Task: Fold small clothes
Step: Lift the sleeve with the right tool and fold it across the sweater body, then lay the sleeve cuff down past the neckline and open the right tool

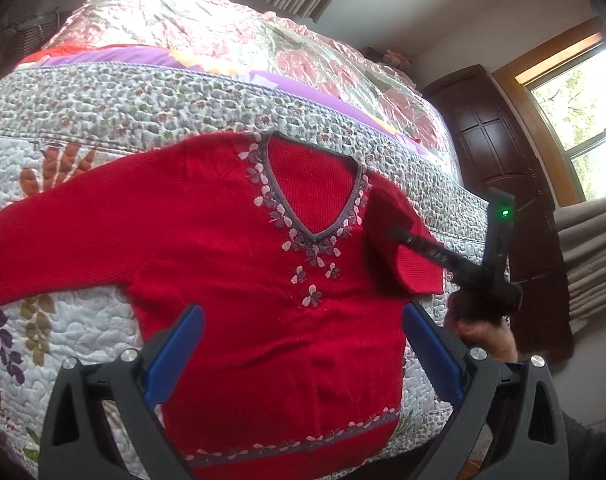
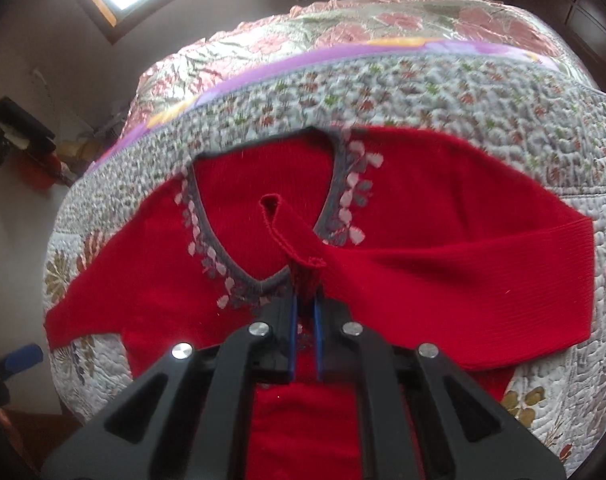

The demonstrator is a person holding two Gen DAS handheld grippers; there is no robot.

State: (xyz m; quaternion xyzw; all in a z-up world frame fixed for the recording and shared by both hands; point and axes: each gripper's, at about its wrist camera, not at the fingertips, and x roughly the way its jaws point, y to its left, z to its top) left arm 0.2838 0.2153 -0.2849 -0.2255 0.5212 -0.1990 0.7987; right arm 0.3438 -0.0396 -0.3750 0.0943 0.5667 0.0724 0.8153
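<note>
Surface: quilted floral bedspread [image 1: 83, 216] on a bed; window and dark wooden door at the room's right side.
Garment: red sweater [image 1: 231, 248] lies flat, front up, V-neck toward the far side of the bed, hem toward the person.
Left sleeve: extends flat to the left, long axis roughly across the bed.
Left gripper [image 1: 303, 344]: jaws wide apart, holding nothing, hovering over the lower body panel near the hem.
Right sleeve cuff [image 2: 291, 236]: lifted and carried over the chest, reaching the neckline.
Right gripper [image 2: 305, 304]: jaws clamped on the cuff.
Key relation: cuff sits directly ahead of the right gripper, so this arm does the fold.
Containers: none visible.
</note>
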